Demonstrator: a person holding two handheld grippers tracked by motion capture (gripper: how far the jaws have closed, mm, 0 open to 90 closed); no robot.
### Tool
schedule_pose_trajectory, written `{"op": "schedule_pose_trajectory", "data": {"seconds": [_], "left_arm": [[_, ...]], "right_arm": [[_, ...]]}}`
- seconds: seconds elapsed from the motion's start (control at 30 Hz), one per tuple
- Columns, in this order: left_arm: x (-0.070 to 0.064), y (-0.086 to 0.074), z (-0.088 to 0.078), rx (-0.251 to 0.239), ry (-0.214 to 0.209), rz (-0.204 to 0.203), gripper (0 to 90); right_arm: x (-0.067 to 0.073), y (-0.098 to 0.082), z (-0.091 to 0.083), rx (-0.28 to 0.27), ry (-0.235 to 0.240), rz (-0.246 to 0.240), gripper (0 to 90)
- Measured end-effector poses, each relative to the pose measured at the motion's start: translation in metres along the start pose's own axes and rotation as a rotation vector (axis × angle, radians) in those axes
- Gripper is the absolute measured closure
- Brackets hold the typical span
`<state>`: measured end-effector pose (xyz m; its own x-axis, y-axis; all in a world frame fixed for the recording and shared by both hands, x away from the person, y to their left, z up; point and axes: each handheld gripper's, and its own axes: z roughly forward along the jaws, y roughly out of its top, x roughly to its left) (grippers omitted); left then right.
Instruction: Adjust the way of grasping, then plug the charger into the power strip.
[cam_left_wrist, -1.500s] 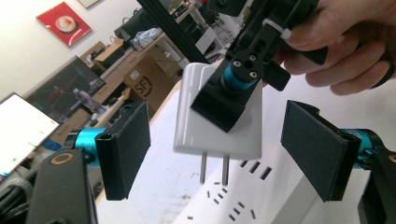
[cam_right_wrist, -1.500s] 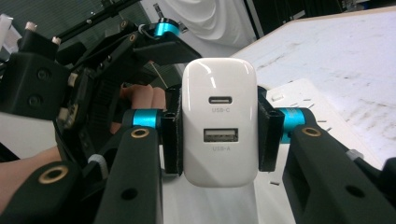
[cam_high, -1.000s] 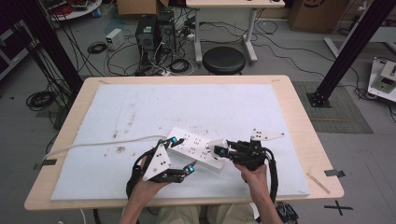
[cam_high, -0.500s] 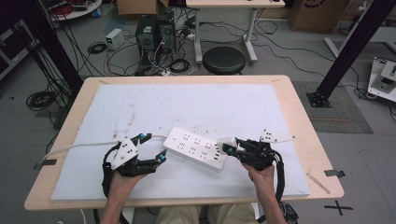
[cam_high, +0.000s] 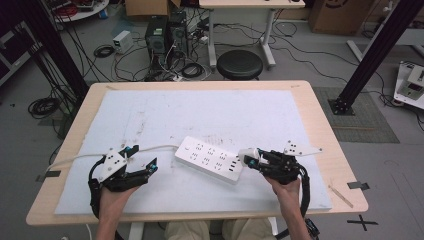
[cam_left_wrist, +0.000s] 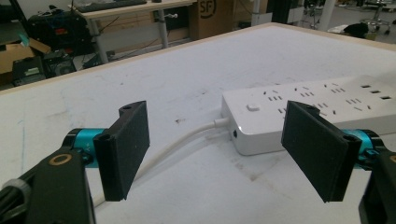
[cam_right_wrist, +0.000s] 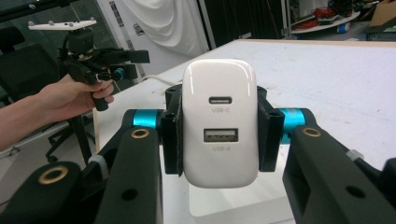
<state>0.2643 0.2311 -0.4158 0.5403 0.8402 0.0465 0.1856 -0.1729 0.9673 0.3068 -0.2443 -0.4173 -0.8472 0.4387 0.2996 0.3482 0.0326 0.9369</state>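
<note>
A white power strip (cam_high: 210, 159) lies flat on the white mat (cam_high: 215, 112), its cord (cam_high: 150, 149) running off to the left. My right gripper (cam_high: 251, 161) is shut on a white USB charger (cam_high: 246, 157) held at the strip's right end; in the right gripper view the charger (cam_right_wrist: 219, 123) sits squeezed between the pads, USB-C and USB-A ports facing the camera. My left gripper (cam_high: 142, 157) hovers open left of the strip with nothing between its jaws. From the left gripper (cam_left_wrist: 219, 154) view, the strip (cam_left_wrist: 317, 105) and its cord (cam_left_wrist: 187, 140) lie just beyond the pads.
The wooden table (cam_high: 320, 130) borders the mat on all sides. Behind the table stand a black stool (cam_high: 240, 64), computer towers (cam_high: 165, 37) and tangled floor cables. A tape strip (cam_high: 356, 185) marks the table's right front corner.
My left gripper has drawn away from the power strip's left end toward the left, jaws open. The right gripper with the charger has shifted slightly to the right.
</note>
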Motion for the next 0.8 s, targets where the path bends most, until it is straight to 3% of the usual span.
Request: {"op": "schedule_pose_trajectory", "data": {"seconds": [0.23, 0.27, 0.43, 0.8], "left_arm": [[0.000, 0.000, -0.008, 0.005, 0.025, -0.004, 23.5], [-0.001, -0.001, -0.010, 0.004, 0.033, -0.006, 23.5], [-0.002, -0.001, -0.014, 0.008, 0.041, -0.006, 23.5], [-0.002, -0.004, -0.017, 0.002, 0.054, -0.012, 23.5]], "right_arm": [[0.000, 0.002, 0.001, 0.020, 0.003, -0.003, 63.1], [0.000, 0.004, 0.002, 0.056, 0.003, -0.015, 63.1], [-0.003, 0.007, 0.004, 0.078, -0.005, -0.021, 63.2], [-0.009, 0.020, 0.015, 0.193, -0.037, -0.057, 63.2]]}}
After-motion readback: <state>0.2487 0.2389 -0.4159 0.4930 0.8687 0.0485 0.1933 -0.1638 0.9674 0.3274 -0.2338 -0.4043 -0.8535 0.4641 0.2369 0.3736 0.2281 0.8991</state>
